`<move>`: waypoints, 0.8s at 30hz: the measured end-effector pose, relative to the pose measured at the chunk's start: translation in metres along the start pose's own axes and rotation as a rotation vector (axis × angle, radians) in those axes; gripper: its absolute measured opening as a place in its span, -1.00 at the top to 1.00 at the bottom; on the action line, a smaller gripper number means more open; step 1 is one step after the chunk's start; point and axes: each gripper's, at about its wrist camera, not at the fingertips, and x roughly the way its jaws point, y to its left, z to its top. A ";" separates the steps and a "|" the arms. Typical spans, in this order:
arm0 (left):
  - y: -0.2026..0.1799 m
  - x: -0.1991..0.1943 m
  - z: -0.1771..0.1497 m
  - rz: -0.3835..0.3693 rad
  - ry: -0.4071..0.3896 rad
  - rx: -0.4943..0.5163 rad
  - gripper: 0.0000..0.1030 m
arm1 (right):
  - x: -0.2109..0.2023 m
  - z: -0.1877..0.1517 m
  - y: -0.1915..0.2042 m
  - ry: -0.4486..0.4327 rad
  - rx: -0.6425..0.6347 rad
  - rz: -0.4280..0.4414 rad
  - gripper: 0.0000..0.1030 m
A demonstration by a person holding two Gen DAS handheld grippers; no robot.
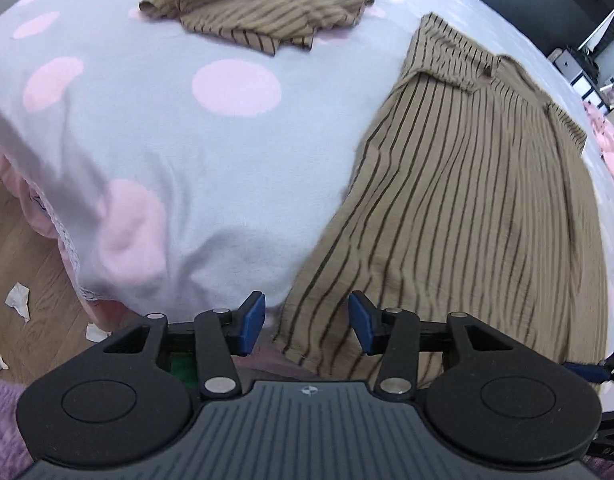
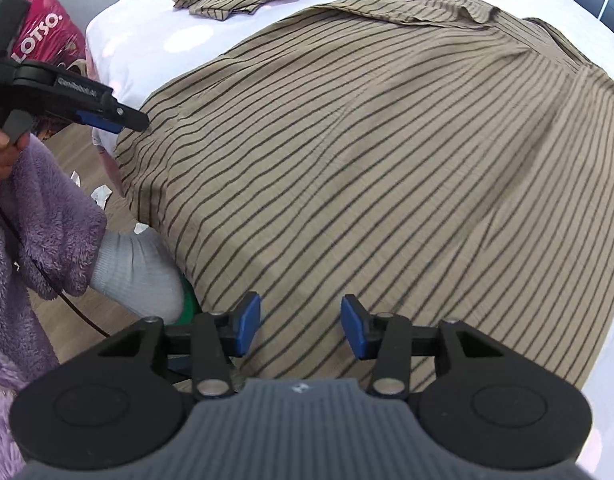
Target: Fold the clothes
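Observation:
A tan shirt with dark stripes (image 1: 467, 208) lies spread flat on the bed, collar at the far end. My left gripper (image 1: 307, 322) is open and hovers over the shirt's near left hem corner, with cloth below the gap and neither blue pad pressing it. In the right wrist view the same shirt (image 2: 367, 160) fills the frame. My right gripper (image 2: 301, 328) is open above the near hem, with nothing pinched. The left gripper (image 2: 135, 122) shows there at the shirt's left corner, held by a hand in a purple fleece sleeve (image 2: 47, 216).
A second striped garment (image 1: 275, 8) lies crumpled at the far end of the pale, pink-dotted bedsheet (image 1: 167, 120). Paper scraps (image 1: 19, 300) litter the wooden floor on the left. A foot in a grey sock (image 2: 135, 272) and a pink bag (image 2: 47, 36) stand beside the bed.

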 end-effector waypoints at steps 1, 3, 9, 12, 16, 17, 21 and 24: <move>-0.001 0.003 0.000 -0.009 0.003 0.014 0.42 | 0.000 0.002 0.001 -0.004 -0.004 0.001 0.06; -0.004 0.003 -0.001 -0.007 0.000 0.057 0.53 | 0.001 0.006 0.002 -0.012 -0.002 0.003 0.06; -0.024 -0.017 -0.008 -0.076 -0.044 0.163 0.99 | 0.003 0.019 -0.003 -0.027 0.115 0.015 0.06; -0.046 -0.028 -0.014 -0.125 -0.061 0.261 0.99 | 0.002 0.027 -0.010 -0.052 0.248 0.051 0.07; -0.074 -0.032 -0.024 -0.156 -0.072 0.399 0.99 | 0.001 0.039 -0.008 -0.112 0.383 0.101 0.09; -0.080 -0.031 -0.026 -0.161 -0.070 0.427 0.99 | 0.001 0.043 -0.006 -0.125 0.408 0.124 0.11; -0.095 -0.029 -0.034 -0.167 -0.066 0.497 0.99 | 0.008 0.055 -0.001 -0.137 0.489 0.226 0.16; -0.101 -0.027 -0.040 -0.164 -0.061 0.539 1.00 | 0.018 0.061 0.002 -0.122 0.534 0.254 0.16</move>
